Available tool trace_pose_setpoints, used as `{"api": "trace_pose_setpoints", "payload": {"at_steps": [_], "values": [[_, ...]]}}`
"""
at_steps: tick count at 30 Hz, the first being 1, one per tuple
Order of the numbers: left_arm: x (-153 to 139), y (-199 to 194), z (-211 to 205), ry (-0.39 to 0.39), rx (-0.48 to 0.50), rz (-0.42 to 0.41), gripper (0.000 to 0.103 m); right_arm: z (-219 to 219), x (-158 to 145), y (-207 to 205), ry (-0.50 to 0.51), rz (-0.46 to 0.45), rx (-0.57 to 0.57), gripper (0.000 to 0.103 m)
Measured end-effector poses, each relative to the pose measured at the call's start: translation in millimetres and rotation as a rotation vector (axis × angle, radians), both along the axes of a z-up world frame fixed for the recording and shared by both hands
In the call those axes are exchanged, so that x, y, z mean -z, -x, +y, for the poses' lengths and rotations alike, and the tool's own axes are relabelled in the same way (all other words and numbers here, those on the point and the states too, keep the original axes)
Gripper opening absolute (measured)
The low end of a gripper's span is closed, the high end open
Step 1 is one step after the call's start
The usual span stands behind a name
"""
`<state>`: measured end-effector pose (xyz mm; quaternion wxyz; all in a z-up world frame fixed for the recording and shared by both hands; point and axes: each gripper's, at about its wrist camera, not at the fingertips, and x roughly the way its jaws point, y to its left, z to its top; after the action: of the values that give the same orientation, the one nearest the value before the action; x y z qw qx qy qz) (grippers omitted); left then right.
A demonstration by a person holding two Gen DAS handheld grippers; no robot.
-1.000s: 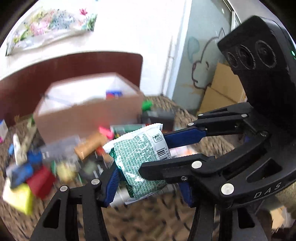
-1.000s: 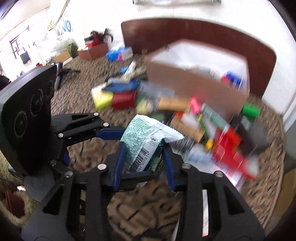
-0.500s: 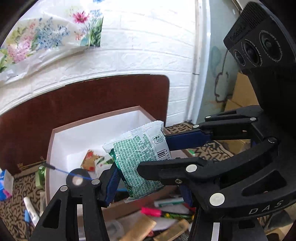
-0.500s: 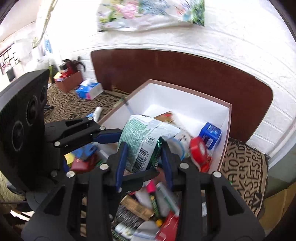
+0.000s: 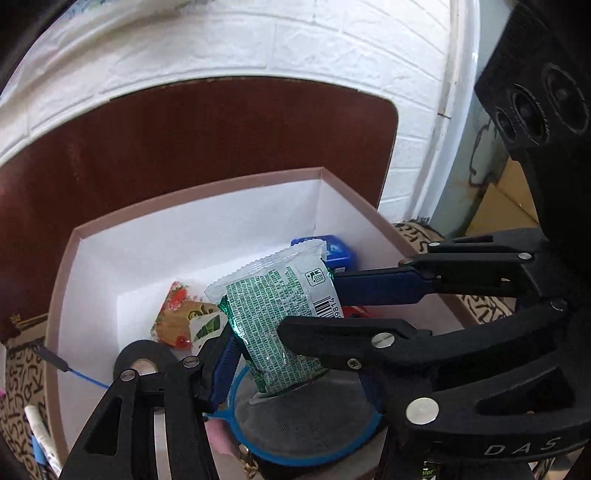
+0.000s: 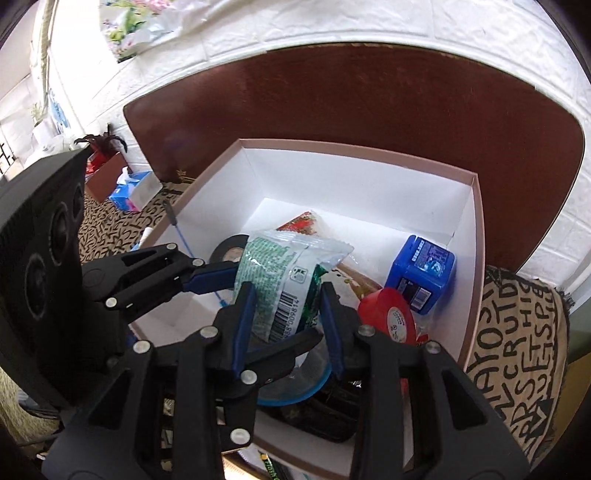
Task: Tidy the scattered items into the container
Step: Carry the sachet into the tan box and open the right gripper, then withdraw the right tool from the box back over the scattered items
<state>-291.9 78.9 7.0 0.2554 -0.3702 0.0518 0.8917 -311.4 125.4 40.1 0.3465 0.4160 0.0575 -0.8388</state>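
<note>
Both the left gripper (image 5: 280,332) and right gripper (image 6: 288,306), clamped on the green packet (image 5: 280,317), have carried it from the floor clutter to over the box (image 5: 207,188), the right jaws just closing tighter, so release comes next.

Bright, even daylight; both views sharp at centre; strong fisheye bending and black corners at the edges; white brick wall (image 5: 332,40) slightly overexposed.

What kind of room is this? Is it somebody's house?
Probably a room in a home, maybe a bedroom. There's a white brick-pattern wall, a dark brown board like a headboard, a cloth printed with letters, and a box of household bits.
</note>
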Motion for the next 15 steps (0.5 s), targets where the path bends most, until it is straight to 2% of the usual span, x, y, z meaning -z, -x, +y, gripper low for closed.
{"api": "trace_pose_setpoints", "payload": {"at_steps": [11,13,15], "values": [[10,14,5,0.018,-0.04,-0.038,0.059,4,13,11,0.008,-0.038,0.052,0.035],[10,13,2,0.019,-0.059,-0.038,0.069,5,13,12,0.007,-0.04,0.062,0.039],[7,8,-1,0.016,-0.071,-0.013,0.085,6,13,11,0.006,-0.032,0.072,0.049]]}}
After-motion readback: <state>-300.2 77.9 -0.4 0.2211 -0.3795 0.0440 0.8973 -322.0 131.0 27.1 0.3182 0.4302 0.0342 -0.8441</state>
